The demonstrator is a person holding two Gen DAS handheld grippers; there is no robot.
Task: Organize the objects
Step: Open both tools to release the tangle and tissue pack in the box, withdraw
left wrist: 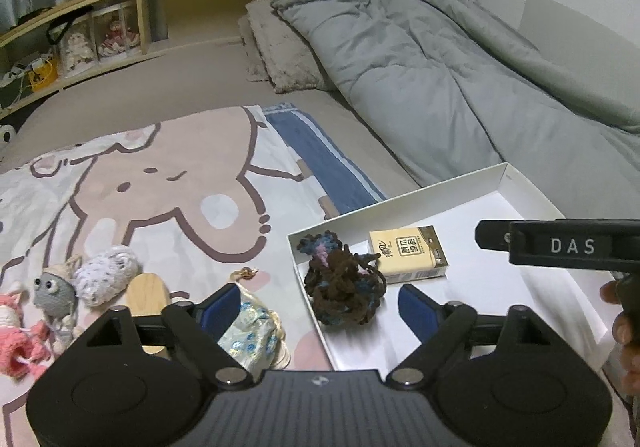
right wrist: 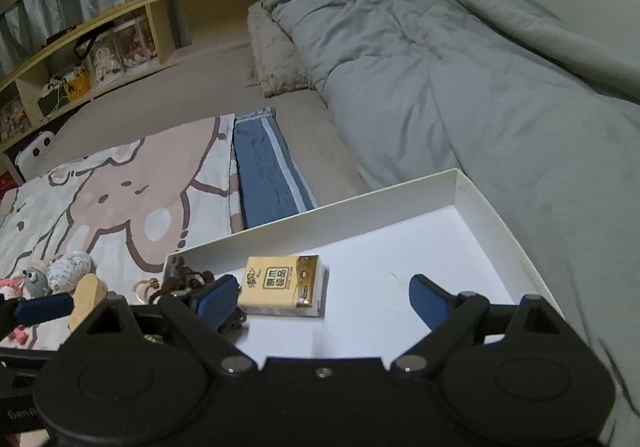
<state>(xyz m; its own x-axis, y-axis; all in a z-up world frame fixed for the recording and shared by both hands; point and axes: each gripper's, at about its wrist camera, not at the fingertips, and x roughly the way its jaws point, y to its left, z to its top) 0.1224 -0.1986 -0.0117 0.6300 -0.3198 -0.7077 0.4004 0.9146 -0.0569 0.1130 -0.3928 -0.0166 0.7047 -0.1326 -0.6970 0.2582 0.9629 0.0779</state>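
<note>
Sorting looks partly done, I judge: the shallow white cardboard box (left wrist: 516,183) sits on the bed and already holds two things, which is presumably where the loose items are meant to end up. Inside the box, the tangled ball of brown, blue and pink yarn (left wrist: 340,279) lies against its left wall, and the small yellow tissue packet (left wrist: 408,253) lies just beside the yarn, toward the box's middle.

Outside the box, to its left on the cartoon-print blanket (left wrist: 168,187), I see what is left: a pale embroidered fabric pouch (left wrist: 250,335) nearest the box wall, then a light wooden piece (left wrist: 146,291), a white-grey crocheted ball (left wrist: 106,273), a grey crocheted creature with big eyes (left wrist: 50,293) and a pink crocheted toy (left wrist: 16,339) farthest out.

My left gripper (left wrist: 316,311) is spread wide and empty, straddling the box's left wall, one fingertip over the pouch, the other above the box floor beside the yarn. My right gripper (right wrist: 324,297) is also wide apart and holding nothing, poised low over the box interior with the tissue packet between its fingertips.
</note>
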